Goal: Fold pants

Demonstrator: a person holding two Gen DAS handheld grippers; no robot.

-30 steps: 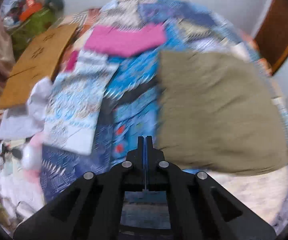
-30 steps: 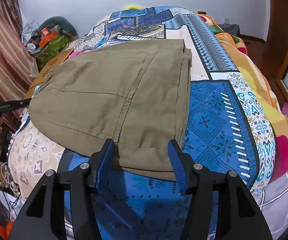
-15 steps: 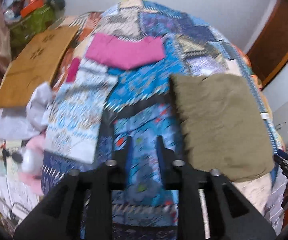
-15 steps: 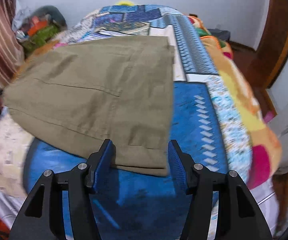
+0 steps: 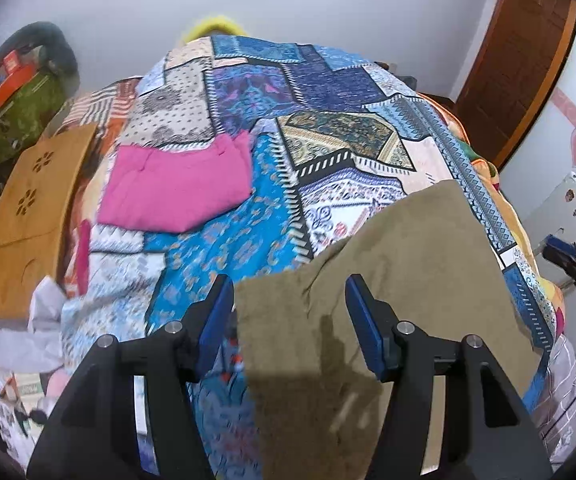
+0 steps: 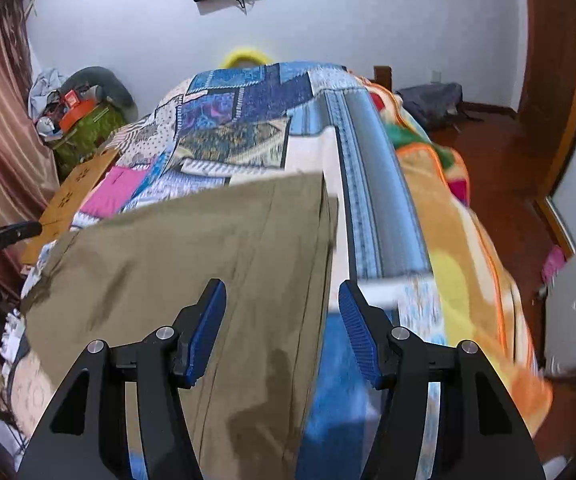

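The olive-green pants [image 5: 408, 264] lie folded flat on the patchwork bedspread [image 5: 272, 208]. In the left wrist view they fill the lower right, and my left gripper [image 5: 290, 312] is open with its blue pads either side of the pants' near left corner. In the right wrist view the pants [image 6: 208, 256] fill the lower left, and my right gripper [image 6: 282, 316] is open over their right edge. Neither gripper holds anything.
A folded pink garment [image 5: 176, 184] lies on the bed to the far left. A brown cardboard sheet [image 5: 28, 208] sits at the bed's left edge. A green cluttered bundle [image 6: 88, 128] stands beside the bed. A wooden door [image 6: 548, 80] and the floor are to the right.
My left gripper has opened from shut and moved right over the pants' corner. My right gripper stayed open and moved forward over the pants' right edge.
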